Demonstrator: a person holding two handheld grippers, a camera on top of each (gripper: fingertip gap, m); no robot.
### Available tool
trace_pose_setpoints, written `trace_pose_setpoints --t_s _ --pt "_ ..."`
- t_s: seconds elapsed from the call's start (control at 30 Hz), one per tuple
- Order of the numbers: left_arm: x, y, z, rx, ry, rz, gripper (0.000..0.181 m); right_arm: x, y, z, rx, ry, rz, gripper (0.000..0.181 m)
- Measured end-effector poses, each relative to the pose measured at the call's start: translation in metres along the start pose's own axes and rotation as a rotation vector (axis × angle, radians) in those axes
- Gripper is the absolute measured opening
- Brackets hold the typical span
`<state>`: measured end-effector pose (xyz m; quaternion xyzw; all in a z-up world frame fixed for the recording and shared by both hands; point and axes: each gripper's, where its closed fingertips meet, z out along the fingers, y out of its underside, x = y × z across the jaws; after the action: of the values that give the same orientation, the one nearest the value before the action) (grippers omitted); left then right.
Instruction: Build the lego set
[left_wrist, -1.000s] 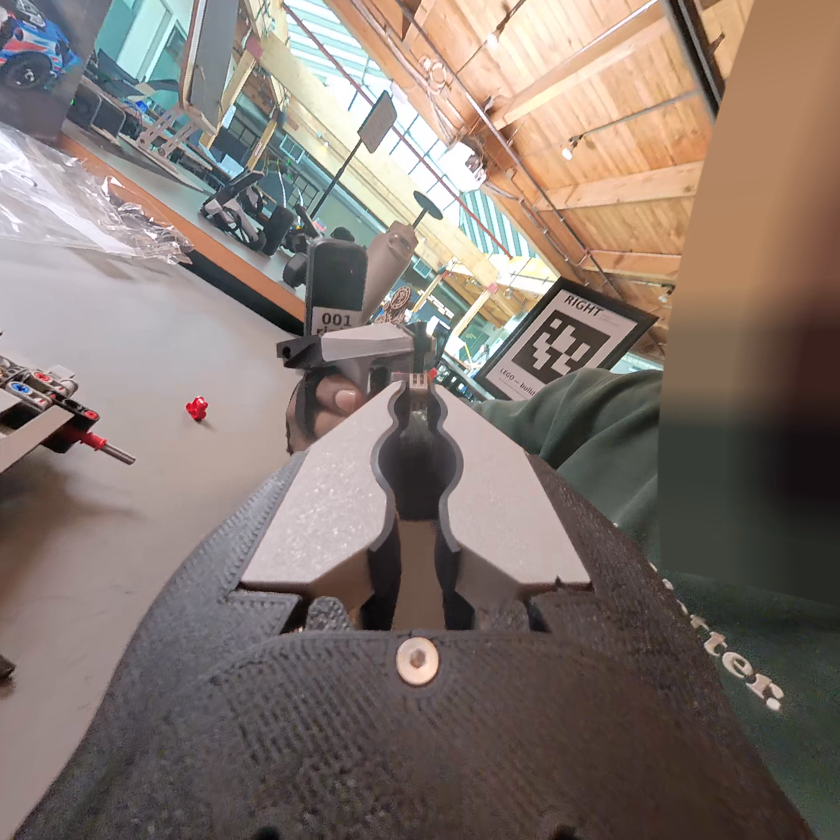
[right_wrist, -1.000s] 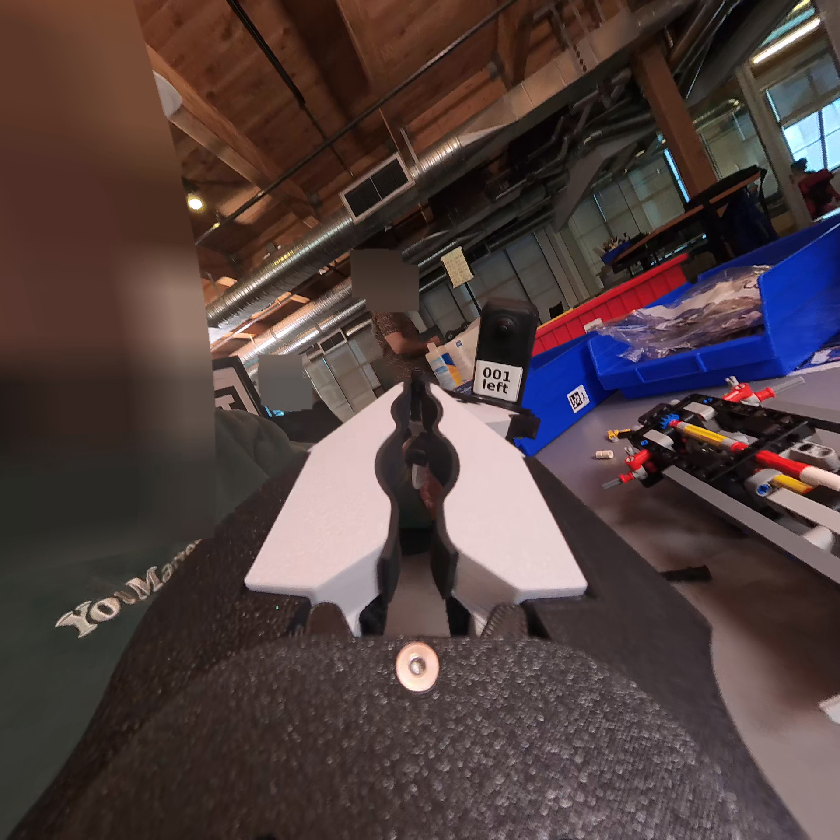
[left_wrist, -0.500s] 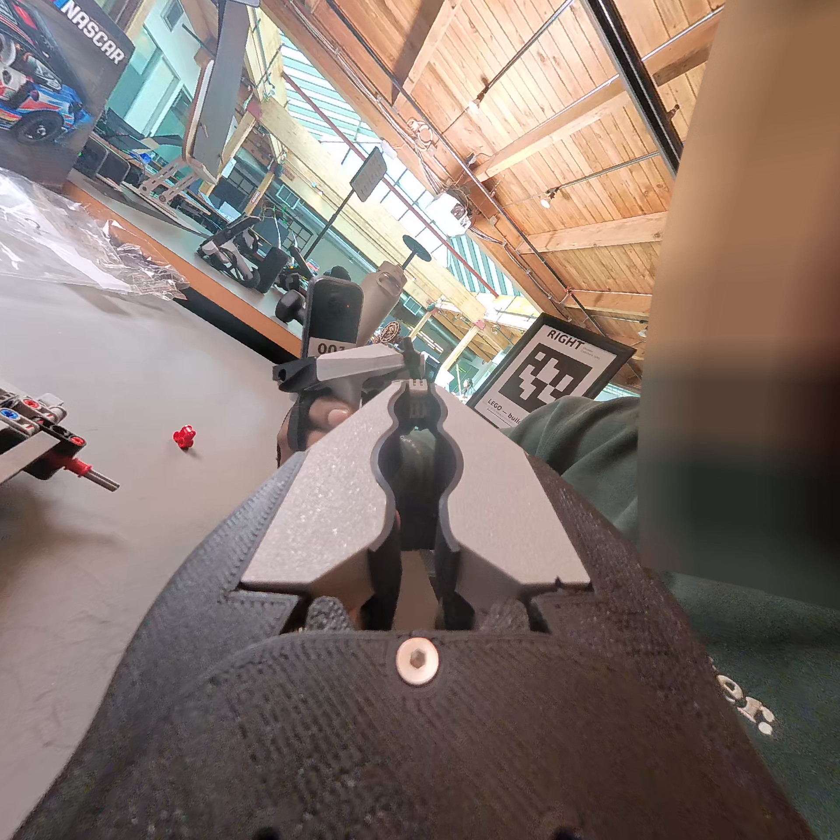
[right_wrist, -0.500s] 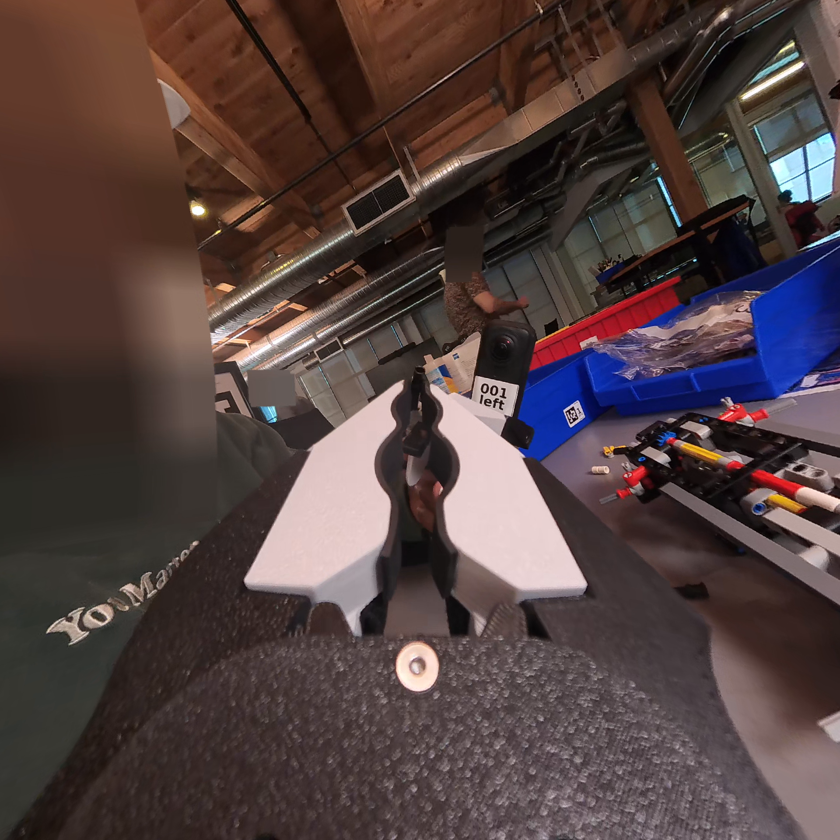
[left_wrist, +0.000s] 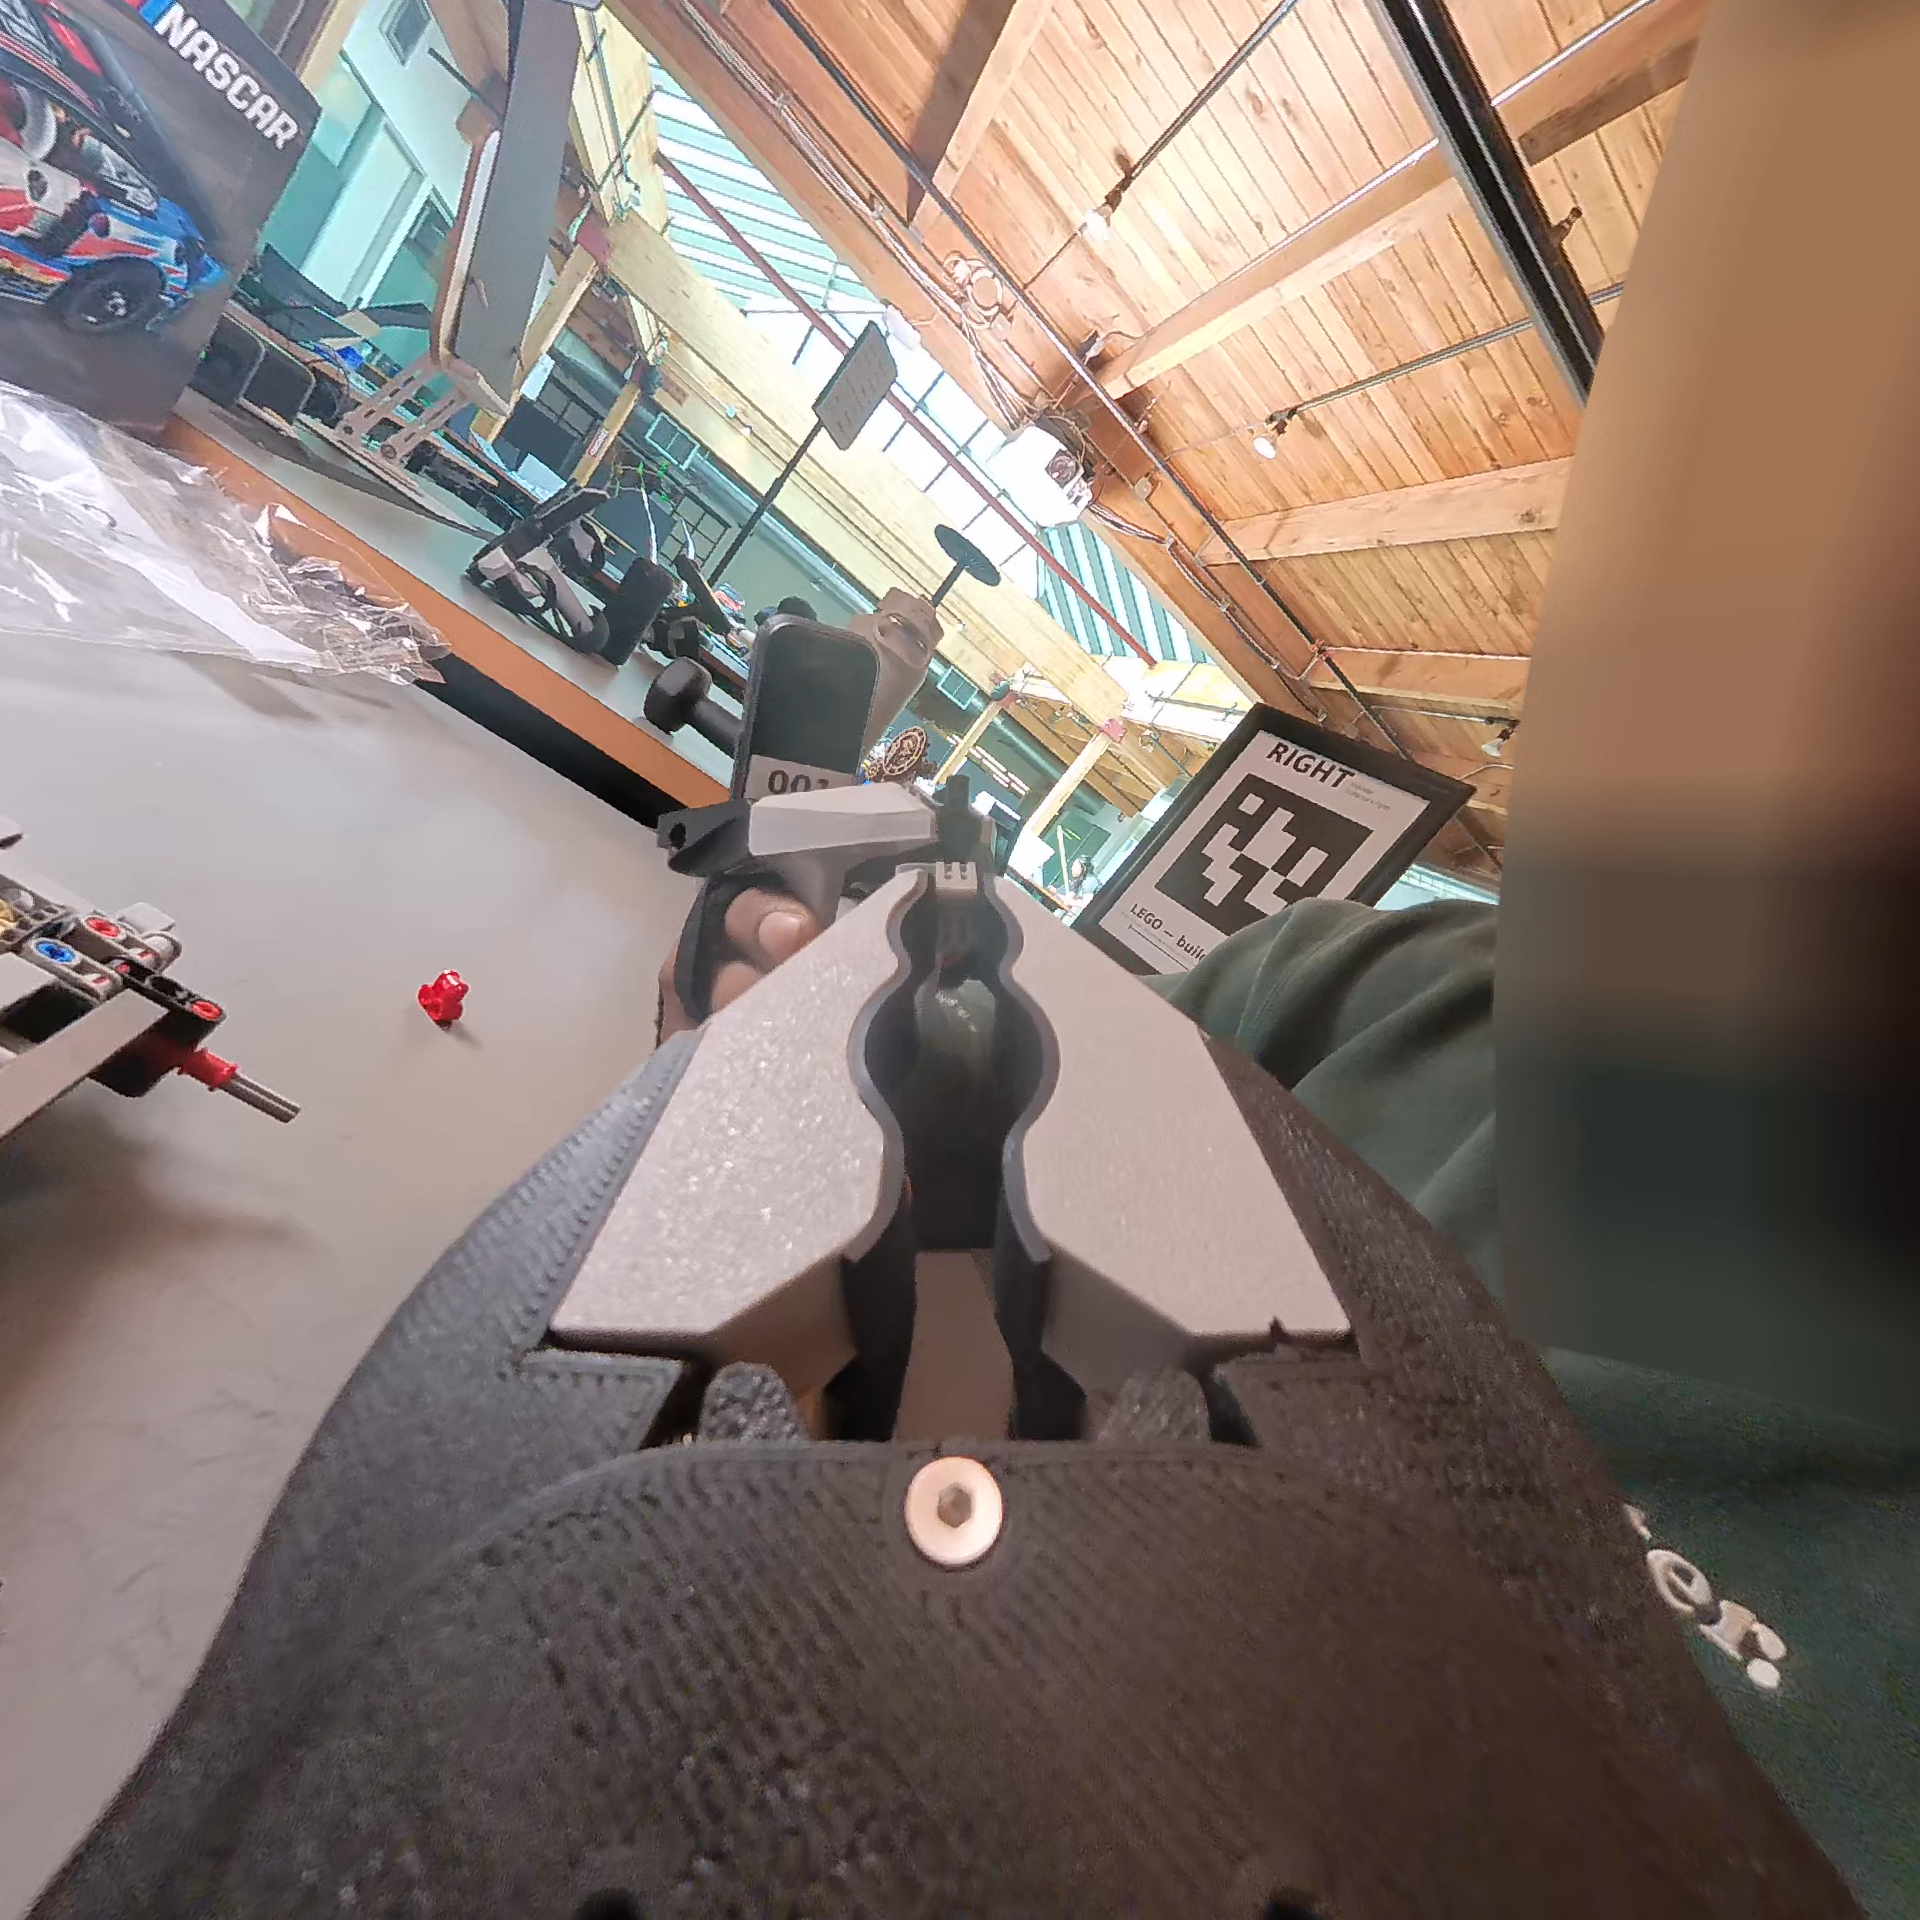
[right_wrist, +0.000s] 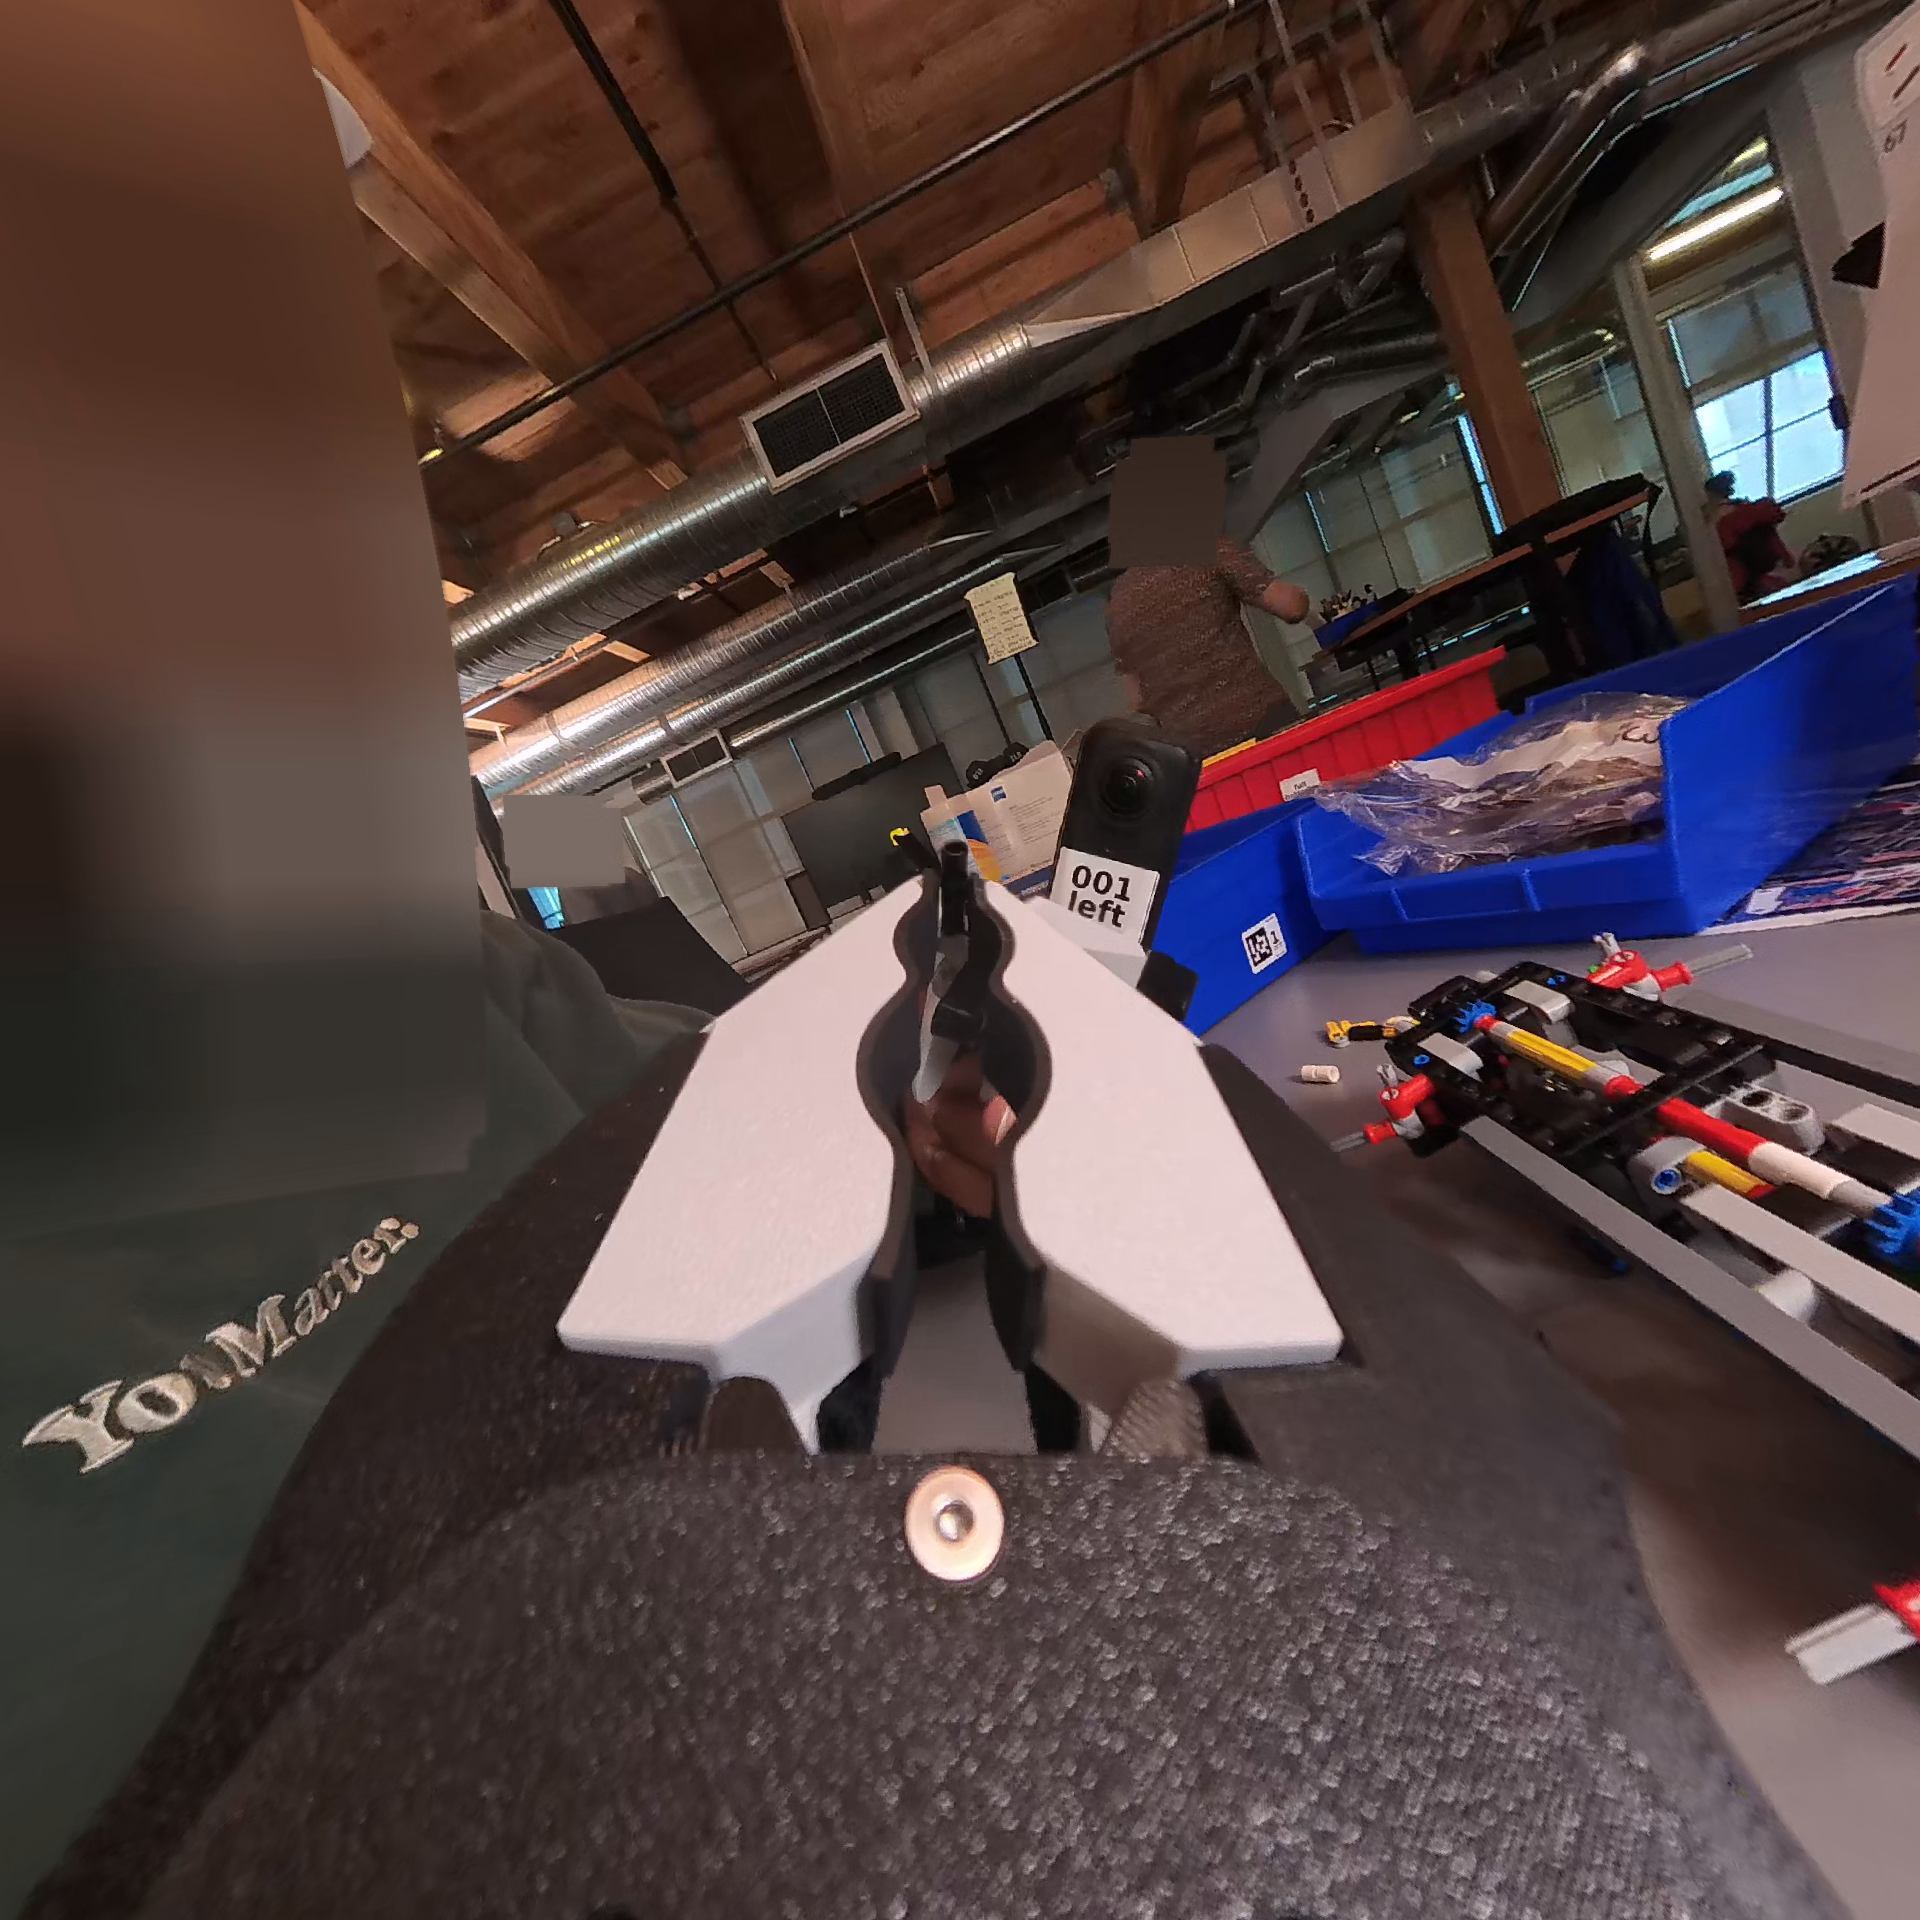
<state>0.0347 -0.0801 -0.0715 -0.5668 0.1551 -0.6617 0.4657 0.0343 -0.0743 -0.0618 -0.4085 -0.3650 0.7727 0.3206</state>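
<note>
My left gripper (left_wrist: 954, 902) is shut on a small light-grey lego piece (left_wrist: 956, 879) at its tips. My right gripper (right_wrist: 951, 902) is shut on a thin black lego piece (right_wrist: 954, 935) that sticks out past its tips. The two grippers meet tip to tip in the air, near the person's green sleeve (left_wrist: 1351, 997). The right gripper (left_wrist: 831, 831) also shows in the left wrist view, with the black piece (left_wrist: 956, 802) just above the grey one. The part-built lego chassis (right_wrist: 1558, 1070) lies on the grey table (left_wrist: 260, 852), also at the left wrist view's left edge (left_wrist: 114, 966).
A small red piece (left_wrist: 445, 995) lies loose on the table. Blue bins (right_wrist: 1714, 790) with plastic bags and a red bin (right_wrist: 1351, 727) stand behind the chassis. Small loose pieces (right_wrist: 1320, 1072) lie near it. Clear plastic wrap (left_wrist: 135, 561) and a framed marker card (left_wrist: 1278, 842) stand nearby. My left and right fingertips are right by each other.
Both grippers stay shut and tip to tip. The black piece now stands out higher at the right gripper's tips. Both views have shifted a little, and the table pieces appear lower.
</note>
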Motion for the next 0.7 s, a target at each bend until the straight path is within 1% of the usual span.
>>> trace_pose_setpoints --t_s 0.1,0.17,0.27,0.33,0.47,0.6,0.7 --pt "-0.008 -0.003 -0.003 0.028 -0.025 -0.066 0.006 0.007 -0.003 -0.001 0.006 0.027 0.043 0.008" --pt "-0.019 -0.008 -0.008 0.074 -0.059 -0.155 0.006 0.016 -0.011 -0.006 0.048 0.061 0.081 0.013" --pt "-0.034 -0.013 -0.016 0.137 -0.096 -0.278 0.006 0.033 -0.016 -0.013 0.046 0.153 0.066 0.020" --pt "-0.039 -0.013 -0.018 0.150 -0.109 -0.309 0.005 0.038 -0.016 -0.016 0.039 0.184 0.053 0.020" --pt "-0.043 -0.013 -0.020 0.153 -0.124 -0.321 0.005 0.041 -0.014 -0.016 0.026 0.199 0.045 0.018" --pt "-0.044 -0.014 -0.022 0.158 -0.128 -0.323 0.005 0.050 -0.002 -0.017 -0.071 0.268 -0.019 0.015" --pt "-0.044 -0.015 -0.024 0.162 -0.125 -0.296 0.005 0.055 0.013 -0.019 -0.231 0.326 -0.170 0.016"
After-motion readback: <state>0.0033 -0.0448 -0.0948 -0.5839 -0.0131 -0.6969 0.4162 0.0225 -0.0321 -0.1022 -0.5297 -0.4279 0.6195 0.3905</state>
